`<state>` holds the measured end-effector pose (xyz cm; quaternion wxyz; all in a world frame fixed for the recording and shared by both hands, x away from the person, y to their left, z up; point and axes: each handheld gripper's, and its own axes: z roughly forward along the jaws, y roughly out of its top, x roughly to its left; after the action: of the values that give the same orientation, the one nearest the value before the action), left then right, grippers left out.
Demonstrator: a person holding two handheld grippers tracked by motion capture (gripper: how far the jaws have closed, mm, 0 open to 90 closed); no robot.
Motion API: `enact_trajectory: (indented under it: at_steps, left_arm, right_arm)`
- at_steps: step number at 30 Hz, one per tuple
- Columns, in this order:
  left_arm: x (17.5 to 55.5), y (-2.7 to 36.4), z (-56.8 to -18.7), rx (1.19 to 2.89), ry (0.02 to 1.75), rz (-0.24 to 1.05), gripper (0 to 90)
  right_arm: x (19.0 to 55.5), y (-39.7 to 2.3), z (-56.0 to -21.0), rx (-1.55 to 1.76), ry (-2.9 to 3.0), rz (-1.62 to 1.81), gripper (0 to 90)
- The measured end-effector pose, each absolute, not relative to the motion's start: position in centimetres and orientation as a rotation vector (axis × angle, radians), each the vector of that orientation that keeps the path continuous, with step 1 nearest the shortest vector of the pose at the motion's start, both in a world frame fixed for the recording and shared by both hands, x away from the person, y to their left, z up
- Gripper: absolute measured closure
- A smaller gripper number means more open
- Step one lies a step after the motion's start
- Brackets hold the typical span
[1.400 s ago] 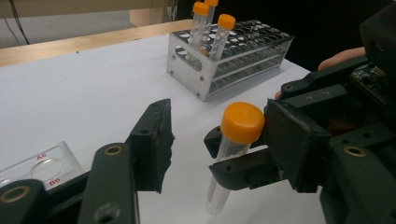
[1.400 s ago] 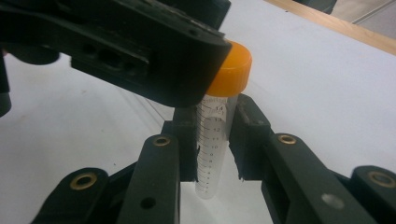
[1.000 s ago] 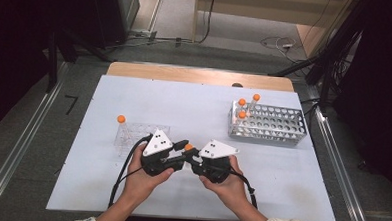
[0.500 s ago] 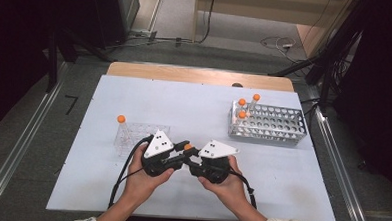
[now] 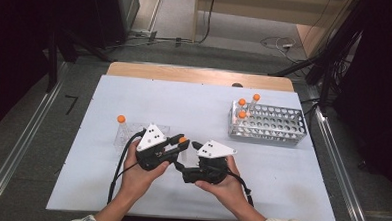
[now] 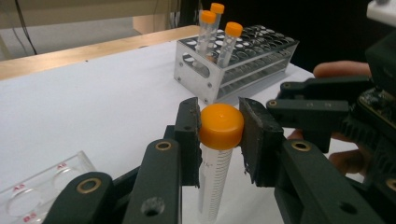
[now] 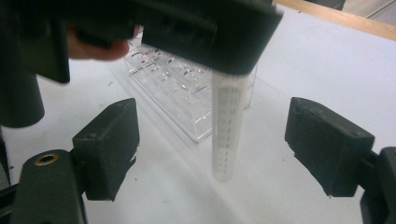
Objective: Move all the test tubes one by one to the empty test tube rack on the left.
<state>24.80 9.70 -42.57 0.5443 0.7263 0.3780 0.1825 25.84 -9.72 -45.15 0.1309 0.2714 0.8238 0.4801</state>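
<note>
My left gripper [image 6: 218, 133] clamps the orange cap [image 6: 221, 126] of a tube [image 6: 214, 179]. The tube hangs upright, its long axis vertical, cap up and rounded tip down, above the table [image 5: 204, 106] and just beside the clear rack [image 7: 175, 91]. My right gripper [image 7: 224, 154] has just been opening; its jaws stand wide apart either side of the tube's lower end without touching it. Well away from the clear rack, a metal rack [image 5: 268, 124] holds three more capped tubes [image 5: 242, 108].
</note>
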Motion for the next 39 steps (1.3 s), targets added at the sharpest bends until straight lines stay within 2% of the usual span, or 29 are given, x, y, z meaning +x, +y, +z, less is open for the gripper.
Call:
enact_trajectory:
  at_steps: [19, 39]
  left_arm:
    - [26.0, 16.0, -38.3, 1.585, 0.998, 0.501, 71.0]
    - [26.8, 19.9, -38.2, 1.535, 1.106, 0.628, 71.0]
  right_arm:
    - [26.1, -9.8, -45.4, 0.808, 2.393, 1.381, 15.4]
    - [26.2, -9.9, -45.4, 0.801, 2.390, 1.375, 15.8]
